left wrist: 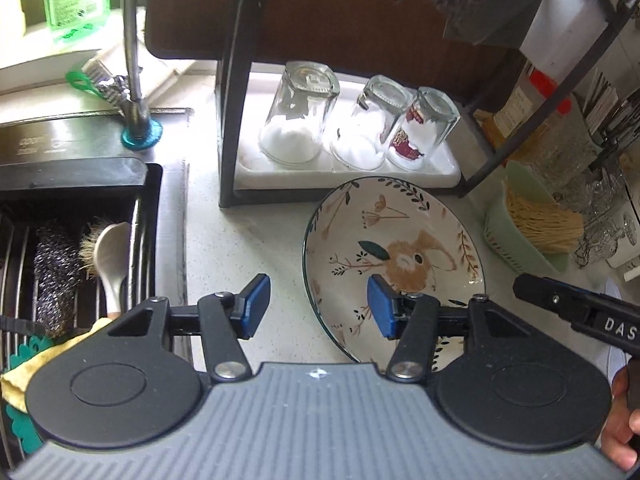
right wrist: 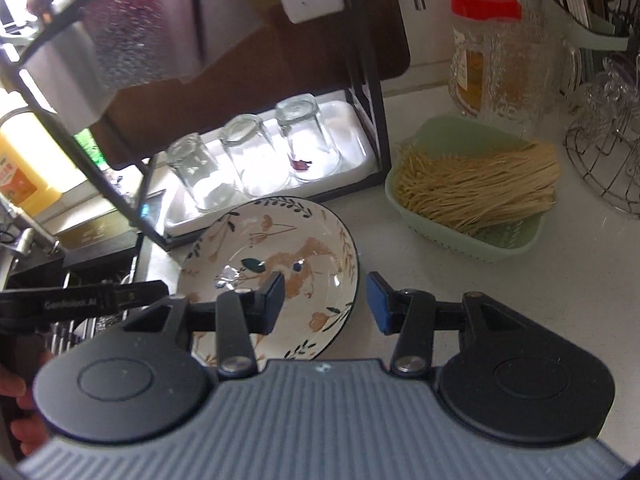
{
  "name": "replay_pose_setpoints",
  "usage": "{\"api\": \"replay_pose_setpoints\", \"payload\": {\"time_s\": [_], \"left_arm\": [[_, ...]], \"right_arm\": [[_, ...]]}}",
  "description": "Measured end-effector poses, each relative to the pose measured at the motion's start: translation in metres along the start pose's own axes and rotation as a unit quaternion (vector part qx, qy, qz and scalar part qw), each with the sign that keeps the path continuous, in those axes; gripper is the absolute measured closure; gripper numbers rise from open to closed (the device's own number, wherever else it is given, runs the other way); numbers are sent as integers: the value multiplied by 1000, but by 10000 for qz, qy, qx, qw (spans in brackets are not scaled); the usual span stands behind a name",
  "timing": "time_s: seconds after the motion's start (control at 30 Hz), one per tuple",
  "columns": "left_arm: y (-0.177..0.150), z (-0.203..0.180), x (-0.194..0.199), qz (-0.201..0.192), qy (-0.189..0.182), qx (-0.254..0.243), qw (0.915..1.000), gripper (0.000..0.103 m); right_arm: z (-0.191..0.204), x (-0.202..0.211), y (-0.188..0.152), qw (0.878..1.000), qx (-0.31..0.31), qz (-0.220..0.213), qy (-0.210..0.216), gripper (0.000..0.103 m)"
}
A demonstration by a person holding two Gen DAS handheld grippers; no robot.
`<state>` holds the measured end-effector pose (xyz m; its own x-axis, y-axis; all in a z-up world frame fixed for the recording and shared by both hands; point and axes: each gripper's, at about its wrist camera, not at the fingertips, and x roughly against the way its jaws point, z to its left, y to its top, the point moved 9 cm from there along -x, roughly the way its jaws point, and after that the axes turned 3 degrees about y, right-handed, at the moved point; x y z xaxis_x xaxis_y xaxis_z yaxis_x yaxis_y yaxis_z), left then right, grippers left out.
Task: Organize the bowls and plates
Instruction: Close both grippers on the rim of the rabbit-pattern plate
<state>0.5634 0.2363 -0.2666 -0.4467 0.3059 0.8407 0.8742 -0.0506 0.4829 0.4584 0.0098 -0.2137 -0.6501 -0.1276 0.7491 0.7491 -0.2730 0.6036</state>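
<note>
We see a rabbit-patterned plate lying flat on the pale countertop, just in front of a black metal rack whose bottom white tray holds three upturned glasses. Our left gripper hangs over the counter with its blue-padded fingers spread apart and nothing between them; the left pad is over bare countertop and the right pad sits over the near-left part of the plate, though we cannot tell whether it touches. In the right wrist view, our right gripper is also spread wide and empty, its left pad over the plate interior and its right pad beyond the rim, over the counter, so the plate's right edge lies in the gap between the fingers. To the left of the plate, the left wrist view shows the sink with a tap, a steel scourer, a brush and a white spoon resting in its drainer. To the right of the plate stands a pale green basket filled with thin straw-coloured sticks, near but not touching the plate. Behind the basket we make out a red-lidded jar and a wire holder with glassware. A yellow bottle stands at the far left of the right wrist view.
</note>
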Motion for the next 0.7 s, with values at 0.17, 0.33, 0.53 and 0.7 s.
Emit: {"api": "replay_pose_setpoints", "payload": {"time_s": [0.17,0.33,0.53,0.7], "left_arm": [[8,4,-28,230,-123,-61,9996,44],[14,3,-48,411,-250,-105,9988,46],[24,1,-67,436,-273,-212,9985,66],[28,-1,-78,482,-322,-251,9980,78]], "right_arm": [[-12,-29,-2,9996,-188,188,-112,59],[-25,-59,-11,9965,-560,530,-332,77],[-34,-75,-6,9945,-779,541,-450,84],[-32,-85,0,9954,-576,691,-336,90]]}}
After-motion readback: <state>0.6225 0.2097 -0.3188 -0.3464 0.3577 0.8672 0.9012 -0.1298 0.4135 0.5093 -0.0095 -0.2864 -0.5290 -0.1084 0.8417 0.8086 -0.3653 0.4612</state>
